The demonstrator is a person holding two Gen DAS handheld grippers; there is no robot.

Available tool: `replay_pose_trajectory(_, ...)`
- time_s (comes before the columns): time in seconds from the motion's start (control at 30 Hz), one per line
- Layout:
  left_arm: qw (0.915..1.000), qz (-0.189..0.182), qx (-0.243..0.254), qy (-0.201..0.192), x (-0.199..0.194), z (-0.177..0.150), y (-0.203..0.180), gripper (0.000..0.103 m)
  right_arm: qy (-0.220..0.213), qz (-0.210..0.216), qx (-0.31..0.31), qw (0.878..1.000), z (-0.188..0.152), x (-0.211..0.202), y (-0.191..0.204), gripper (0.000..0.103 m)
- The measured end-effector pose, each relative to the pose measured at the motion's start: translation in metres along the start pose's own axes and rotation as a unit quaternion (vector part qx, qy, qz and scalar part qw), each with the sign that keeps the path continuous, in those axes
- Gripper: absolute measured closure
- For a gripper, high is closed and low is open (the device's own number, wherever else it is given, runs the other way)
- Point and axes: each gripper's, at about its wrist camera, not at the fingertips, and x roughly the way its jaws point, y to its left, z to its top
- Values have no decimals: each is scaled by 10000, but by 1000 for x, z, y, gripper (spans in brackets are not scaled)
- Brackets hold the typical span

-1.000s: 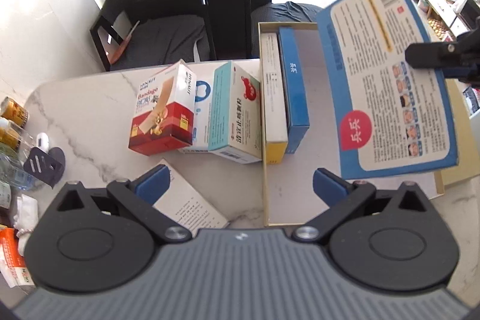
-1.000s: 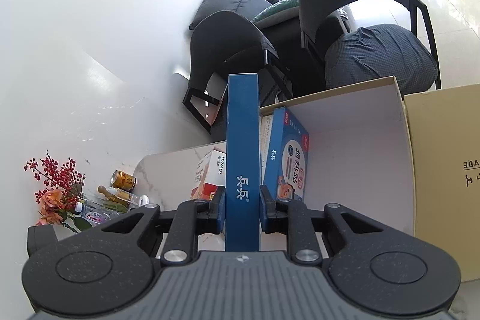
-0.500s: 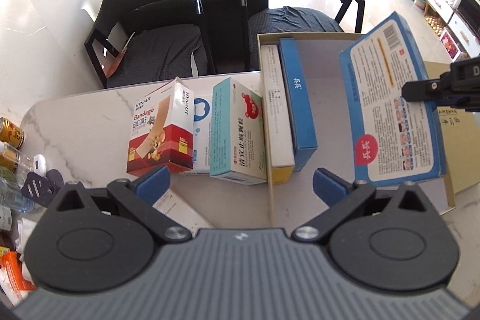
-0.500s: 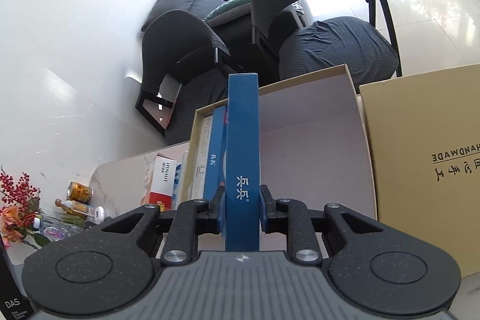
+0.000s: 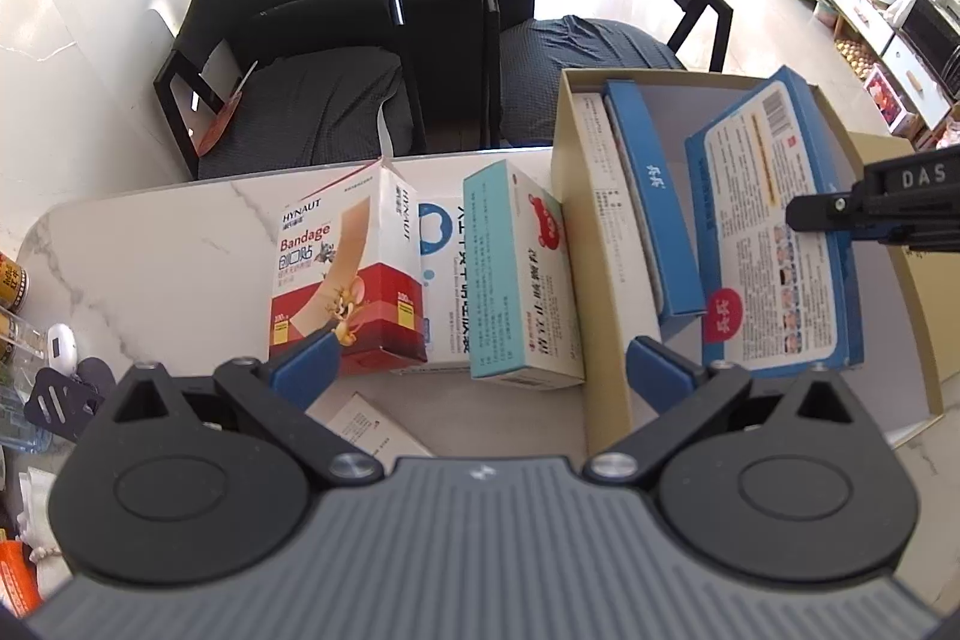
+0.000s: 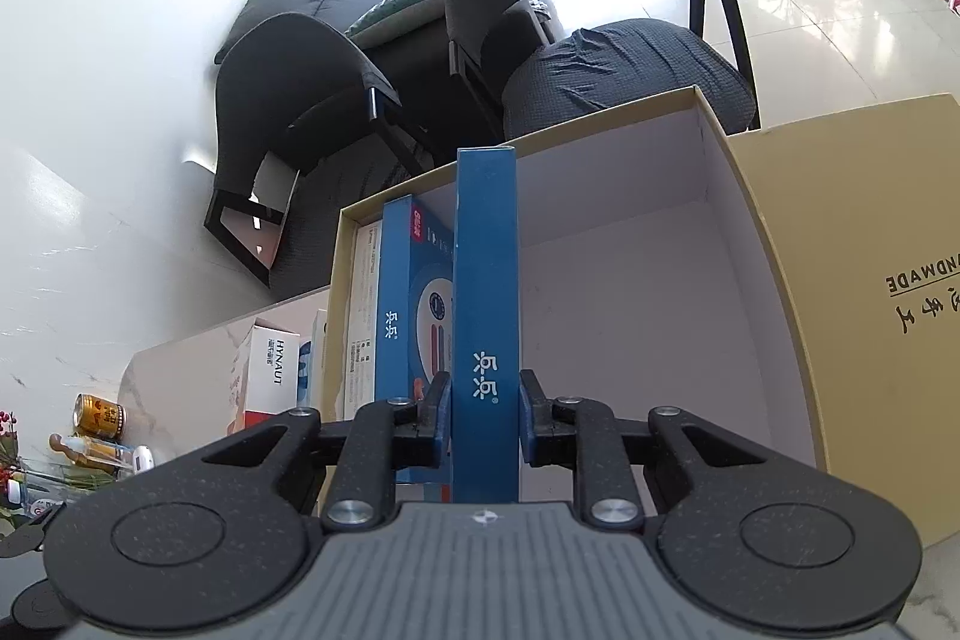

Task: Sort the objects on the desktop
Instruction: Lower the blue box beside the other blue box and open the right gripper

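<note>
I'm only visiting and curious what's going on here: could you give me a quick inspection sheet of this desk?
Surface: white marble table.
Job's things: open cardboard box with two boxes on edge; bandage box and teal medicine box outside it.
Clutter: gold can, small bottles.
Grippers: right gripper jaws clamped on a blue box over the cardboard box; left gripper open, holding nothing.
Cables: nothing seen.
Surroundings: two dark chairs, sofa.

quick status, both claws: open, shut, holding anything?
Left claw: open, holding nothing, above the boxes on the table.
Right claw: shut on the flat blue box, over the open cardboard box.
</note>
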Motion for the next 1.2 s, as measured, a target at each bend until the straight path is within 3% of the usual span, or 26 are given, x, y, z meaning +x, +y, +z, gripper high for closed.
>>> replay_pose_trajectory(0.17, 9993, -331, -107, 124, 9, -6, 9, 0, 44, -148, -122, 9998, 5, 14, 8, 79)
replay_pose_trajectory(0.5, 9978, -423, -280, 425, 22, -26, 33, 0, 248, -170, -662, 9974, 26, 67, 31, 78)
replay_pose_trajectory(0.8, 9971, -477, -333, 495, 22, -33, 40, 0, 326, 581, 140, 9977, 33, 83, 4, 71)
replay_pose_trajectory(1.03, 9968, -567, -268, 496, 22, -34, 34, 0, 207, 1512, 1130, 9818, 30, 77, -27, 68)
replay_pose_trajectory(1.2, 9971, -543, -242, 479, 23, -32, 33, 0, 149, 1521, 1056, 9826, 32, 69, -24, 68)
